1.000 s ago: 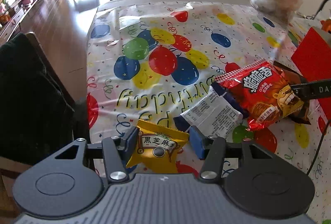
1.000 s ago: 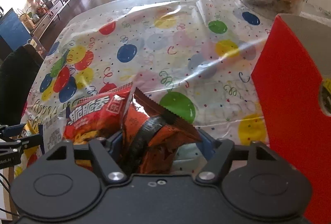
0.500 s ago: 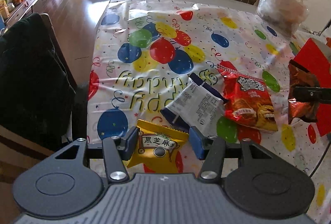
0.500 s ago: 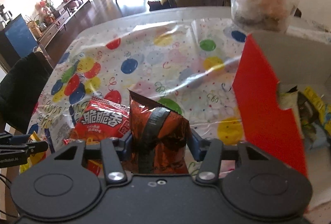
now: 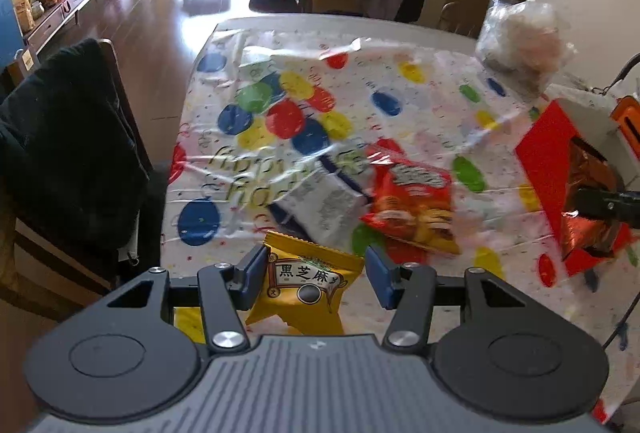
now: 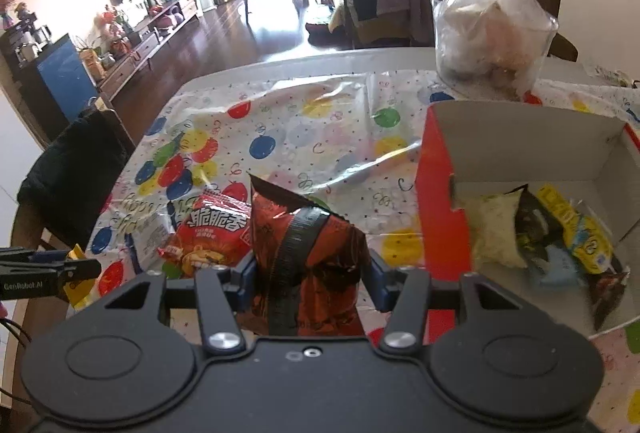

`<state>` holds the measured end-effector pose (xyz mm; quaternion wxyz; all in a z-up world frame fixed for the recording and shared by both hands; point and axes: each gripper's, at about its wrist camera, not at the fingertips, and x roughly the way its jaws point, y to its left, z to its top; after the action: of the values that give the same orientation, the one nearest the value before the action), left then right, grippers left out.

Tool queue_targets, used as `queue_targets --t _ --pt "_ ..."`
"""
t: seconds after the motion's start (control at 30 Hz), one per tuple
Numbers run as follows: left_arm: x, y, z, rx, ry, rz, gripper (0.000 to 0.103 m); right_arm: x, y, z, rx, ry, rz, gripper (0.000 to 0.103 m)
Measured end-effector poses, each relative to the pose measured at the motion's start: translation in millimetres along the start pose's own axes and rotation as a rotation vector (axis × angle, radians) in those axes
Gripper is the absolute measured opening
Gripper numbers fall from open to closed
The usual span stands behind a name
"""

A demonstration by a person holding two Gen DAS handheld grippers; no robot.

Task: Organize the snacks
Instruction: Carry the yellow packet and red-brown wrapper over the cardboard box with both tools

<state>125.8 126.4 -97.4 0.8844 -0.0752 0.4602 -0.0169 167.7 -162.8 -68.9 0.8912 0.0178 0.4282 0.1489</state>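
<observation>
Two claws, each pinching one snack above bench [image 5: 320, 29]: left claw [image 5: 316, 275] clamps yellow packet [image 5: 308, 285], right claw [image 6: 312, 277] clamps dark-red bag [image 6: 308, 257]. Beyond, red bag [image 5: 412, 201], white packet [image 5: 324, 205] on tablecloth [image 5: 420, 105]. Right: red box [image 6: 440, 201], snacks inside.

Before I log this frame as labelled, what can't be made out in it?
- Left wrist view: the red snack bag and white packet print is motion-blurred.
- Both views: each held packet's lower part, yellow packet, dark red bag, hidden behind gripper bodies.
- Right wrist view: red box contents overlap; the count is unclear.
</observation>
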Motion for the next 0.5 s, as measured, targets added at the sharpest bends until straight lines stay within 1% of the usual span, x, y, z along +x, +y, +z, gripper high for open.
queue_targets --t 0.17,0.27,0.4,0.5 --pt "-26 -30 4 -0.008 -0.042 -0.02 0.053 -26 -17 -1 0.009 -0.017 0.034 0.052" --pt "-39 -53 8 -0.001 -0.063 -0.025 0.053 -39 -30 -1 0.009 -0.022 0.05 0.052" --pt "-50 -86 13 -0.001 -0.083 -0.041 0.053 -56 -53 0 0.007 -0.026 0.068 0.052" --pt "-55 -115 16 0.004 -0.104 -0.048 0.053 -69 -73 2 0.0 -0.044 0.061 0.052"
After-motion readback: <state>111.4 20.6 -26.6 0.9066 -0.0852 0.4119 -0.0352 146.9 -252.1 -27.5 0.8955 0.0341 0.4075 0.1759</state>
